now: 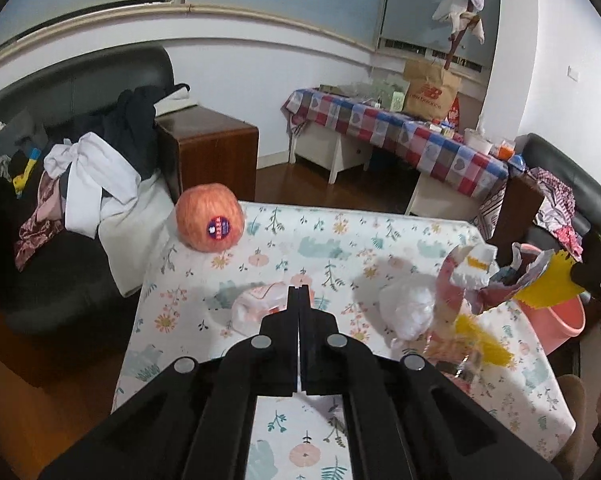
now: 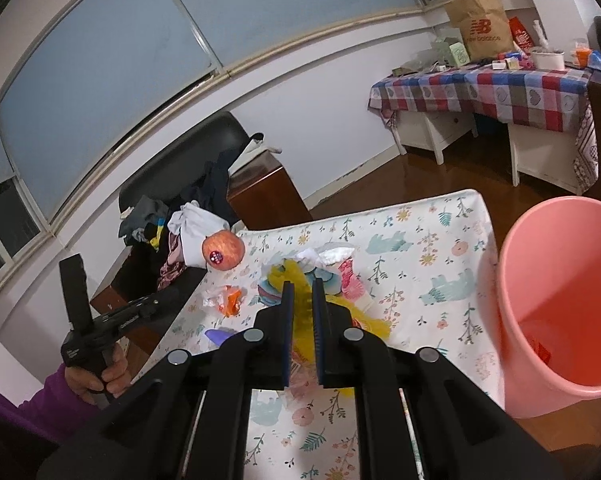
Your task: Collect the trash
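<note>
Right gripper: the right gripper (image 2: 300,292) has its jaws narrowed to a slim gap around a wad of wrappers (image 2: 300,320), yellow plastic showing between the blue pads. It looks clamped on, though the exact contact is hidden by the jaws.
Where the trash is: the wad hangs off the right gripper above the floral tablecloth (image 2: 440,248); in the left view it trails pink, white and yellow (image 1: 466,280) across the table's right side.
Key relation: the pink bin (image 2: 560,300) stands just to the right of the held wad, mouth open towards the camera. The right hand is plainly the nearer one, so my read is a short swing rightward over the rim.
Long axis: the wad runs roughly along the fingers, its loose tail pointing away from the gripper, so the tail may drag on the rim.
Left gripper: the left gripper (image 1: 299,290) is closed, jaws meeting, nothing in them.
Still on the table: a crumpled clear wrapper (image 1: 256,308) just beyond the left fingertips, a white plastic ball (image 1: 408,308) to their right, and an orange-and-clear scrap (image 2: 226,300).
Not trash, I'd say: the stickered apple (image 1: 209,222) at the far left corner.
</note>
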`<state>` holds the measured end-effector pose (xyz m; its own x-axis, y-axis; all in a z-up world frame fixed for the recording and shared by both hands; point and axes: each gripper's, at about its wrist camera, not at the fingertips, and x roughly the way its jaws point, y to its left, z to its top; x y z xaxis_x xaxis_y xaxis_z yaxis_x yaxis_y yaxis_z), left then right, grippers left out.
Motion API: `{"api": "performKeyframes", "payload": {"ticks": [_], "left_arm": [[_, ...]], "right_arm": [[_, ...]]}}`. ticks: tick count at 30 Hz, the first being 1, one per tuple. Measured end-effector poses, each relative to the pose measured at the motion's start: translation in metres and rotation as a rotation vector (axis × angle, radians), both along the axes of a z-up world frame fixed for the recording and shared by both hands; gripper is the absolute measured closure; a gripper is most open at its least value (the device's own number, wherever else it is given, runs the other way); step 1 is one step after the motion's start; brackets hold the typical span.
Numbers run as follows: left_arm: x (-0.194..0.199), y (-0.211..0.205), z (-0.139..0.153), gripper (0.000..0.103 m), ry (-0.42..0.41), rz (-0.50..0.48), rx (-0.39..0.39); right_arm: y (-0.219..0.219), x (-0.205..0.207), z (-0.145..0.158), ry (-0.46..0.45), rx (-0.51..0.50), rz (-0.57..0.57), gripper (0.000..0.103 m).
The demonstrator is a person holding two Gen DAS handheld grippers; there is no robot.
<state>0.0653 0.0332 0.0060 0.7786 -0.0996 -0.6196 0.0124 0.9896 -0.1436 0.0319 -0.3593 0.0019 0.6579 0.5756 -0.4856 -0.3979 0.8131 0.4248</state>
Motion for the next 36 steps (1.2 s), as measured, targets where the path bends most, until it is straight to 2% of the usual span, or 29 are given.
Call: {"api": "performKeyframes", "payload": {"ticks": [4,9,10,12,13,14,16,18,19,22,28,31,33,36], "left_arm": [[-0.005,-0.003,0.011,0.103,-0.024,-0.026,-0.047],[-0.009,-0.023,0.020,0.103,-0.027,-0.159,-0.156],[-0.011,-0.032,0.023,0.100,-0.027,-0.205,-0.179],[-0.013,-0.047,0.026,0.079,-0.020,-0.271,-0.191],[-0.013,-0.060,0.028,0.058,-0.020,-0.315,-0.195],[-0.015,-0.069,0.029,0.053,-0.026,-0.345,-0.198],[-0.017,-0.093,0.030,0.053,-0.036,-0.435,-0.182],[-0.016,-0.117,0.030,0.053,-0.041,-0.500,-0.127],[-0.014,-0.134,0.028,0.053,-0.049,-0.535,-0.074],[-0.008,-0.165,0.022,0.053,-0.049,-0.597,0.025],[0.003,-0.209,0.002,0.053,-0.021,-0.737,0.141],[0.005,-0.227,-0.009,0.054,-0.022,-0.777,0.196],[0.006,-0.233,-0.016,0.058,-0.006,-0.792,0.203],[0.008,-0.239,-0.023,0.074,0.004,-0.796,0.216]], "right_arm": [[-0.007,0.000,0.004,0.001,0.013,-0.013,0.094],[-0.004,0.002,-0.015,0.068,-0.017,-0.016,0.094],[-0.004,0.001,-0.018,0.075,-0.017,-0.016,0.094],[-0.005,-0.001,-0.022,0.084,-0.017,-0.015,0.094],[-0.005,-0.002,-0.023,0.086,-0.020,-0.016,0.094],[-0.006,-0.003,-0.024,0.088,-0.021,-0.016,0.094],[-0.008,-0.004,-0.024,0.089,-0.023,-0.020,0.094],[-0.011,-0.006,-0.024,0.090,-0.024,-0.020,0.094],[-0.012,-0.008,-0.025,0.092,-0.029,-0.020,0.094],[-0.017,-0.011,-0.028,0.099,-0.043,-0.024,0.094],[-0.035,-0.016,-0.039,0.137,-0.043,-0.051,0.094],[-0.044,-0.018,-0.043,0.147,-0.040,-0.069,0.094],[-0.050,-0.019,-0.045,0.150,-0.035,-0.081,0.094],[-0.058,-0.020,-0.048,0.159,-0.020,-0.094,0.094]]}}
